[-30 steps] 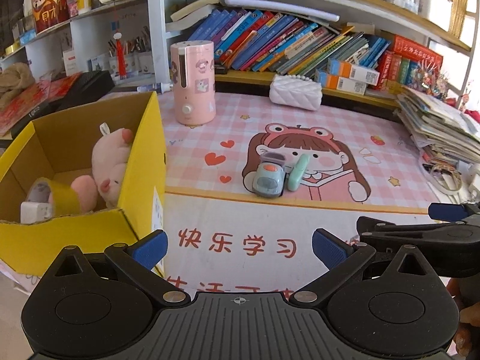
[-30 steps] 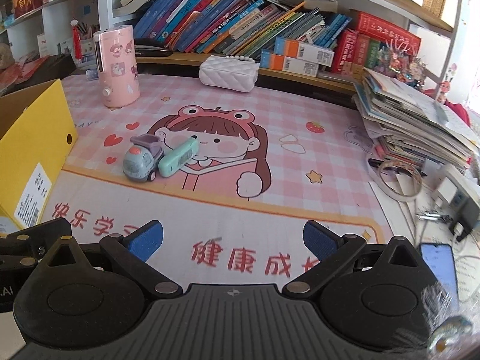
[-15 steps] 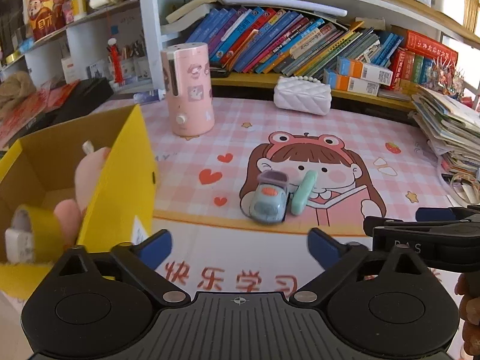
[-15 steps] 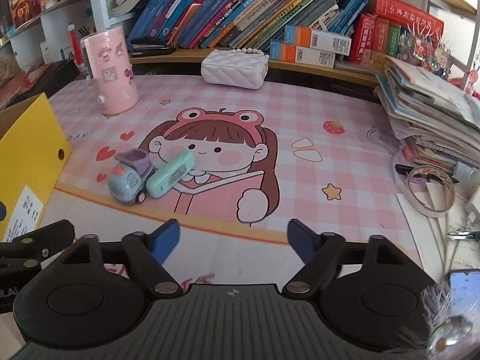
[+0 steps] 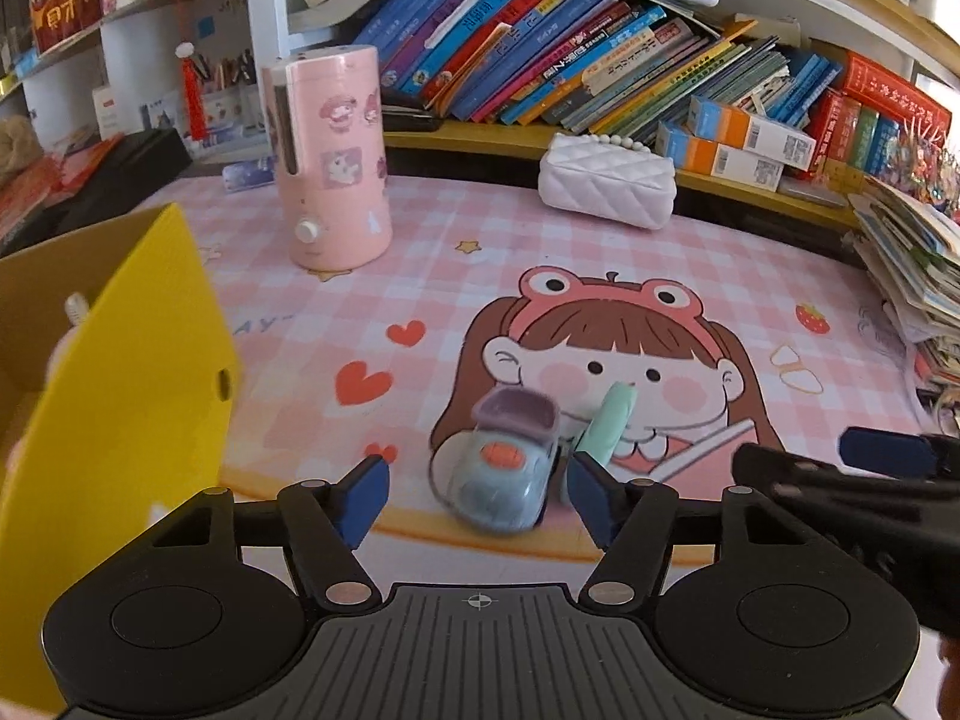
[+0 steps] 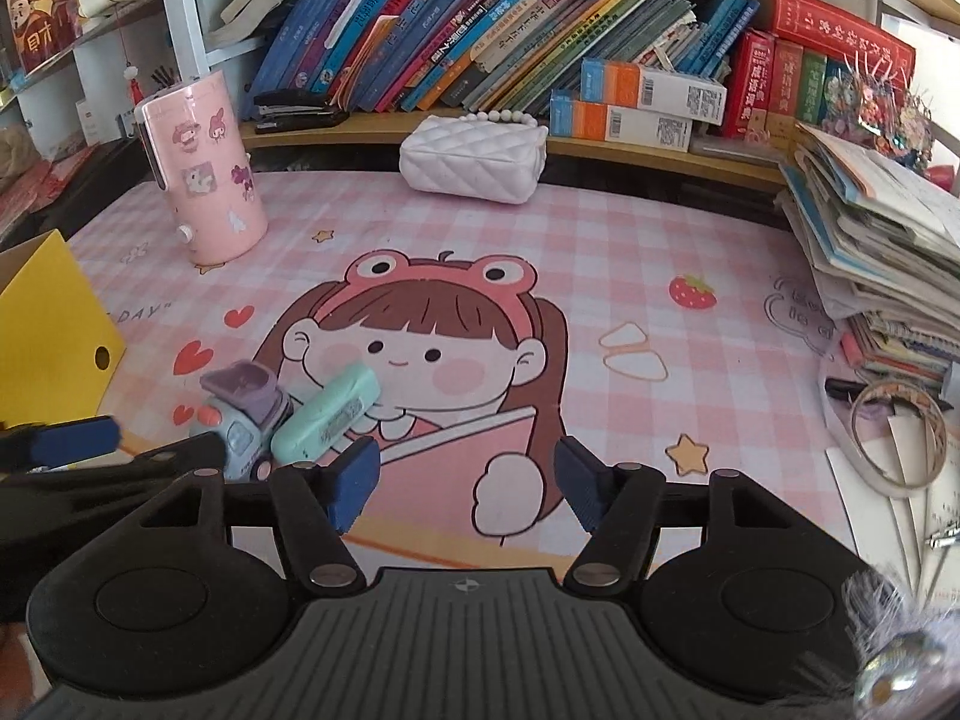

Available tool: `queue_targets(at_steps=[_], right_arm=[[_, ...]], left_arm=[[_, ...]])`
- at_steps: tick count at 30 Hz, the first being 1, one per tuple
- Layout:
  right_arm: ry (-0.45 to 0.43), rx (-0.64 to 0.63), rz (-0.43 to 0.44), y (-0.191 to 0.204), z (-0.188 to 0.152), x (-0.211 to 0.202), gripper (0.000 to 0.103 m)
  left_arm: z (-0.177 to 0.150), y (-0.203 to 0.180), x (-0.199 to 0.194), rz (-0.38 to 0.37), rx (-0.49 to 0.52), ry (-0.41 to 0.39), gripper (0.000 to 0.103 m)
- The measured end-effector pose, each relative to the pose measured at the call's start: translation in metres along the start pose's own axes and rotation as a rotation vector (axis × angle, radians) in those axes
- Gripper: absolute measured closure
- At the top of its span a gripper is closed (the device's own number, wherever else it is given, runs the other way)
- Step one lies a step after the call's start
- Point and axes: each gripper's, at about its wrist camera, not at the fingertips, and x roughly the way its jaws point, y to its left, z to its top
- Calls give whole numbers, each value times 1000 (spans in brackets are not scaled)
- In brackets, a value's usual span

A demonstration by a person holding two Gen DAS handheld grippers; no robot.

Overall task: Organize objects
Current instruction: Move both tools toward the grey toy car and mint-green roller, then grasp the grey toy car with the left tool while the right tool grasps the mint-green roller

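**Both grippers closing in on the toy truck and the mint case**

On the pink checked desk mat [image 5: 600,252], over the printed cartoon girl, we find the two loose things left to tidy: a small grey-blue toy truck [image 5: 498,474] with a purple tipper bed, and a mint-green oblong case [image 6: 327,411] lying touching its right side. We read the left gripper [image 5: 477,501] as straddling the truck: its jaws have just been closing, the truck sits between them, yet a clear gap shows at the left pad [image 5: 363,498], so nothing is clamped. The right gripper [image 6: 465,489] has likewise been narrowing its jaws; they stand apart over bare mat, with the case just beyond the left pad [image 6: 354,480] and nothing between them.

We judge the truck to be light, rigid plastic on wheels, so it may roll away under a one-sided push; the flat cab sides offer the surest hold, not the sloping bed. The case looks stiff, smooth and light, best taken across its narrow width near the middle.

At the near left stands a yellow cardboard box [image 5: 138,372], open at the top, the likely destination. Only a sliver of something pale and pinkish shows inside; we cannot tell what. A pink cylindrical appliance [image 5: 330,162] and a white quilted purse [image 5: 606,186] stand far off, before the bookshelf.
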Motion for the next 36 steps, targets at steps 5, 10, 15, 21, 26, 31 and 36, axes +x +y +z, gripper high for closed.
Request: queue_targets(at_steps=[5,10,15,21,26,31,36], right_arm=[[-5,-2,-3,-4,2,-1,40],[-2,-1,4,-5,2,0,40],[-9,-20,16,1,4,2,40],[-12,-27,55,9,10,9,41],[3,-23,101,20,17,24,41],[35,-31,148,34,22,48,43],[74,-62,173,48,22,67,48]], left_arm=[[3,-5,21,-10,3,25,42],[7,-4,30,-30,-17,-4,47],[5,4,41,-77,-32,31,60],[3,15,24,-54,-43,16,65],[8,29,-8,-30,-62,-37,65],[12,41,-31,-11,-73,-67,65],[11,43,-50,-3,-69,-93,65]])
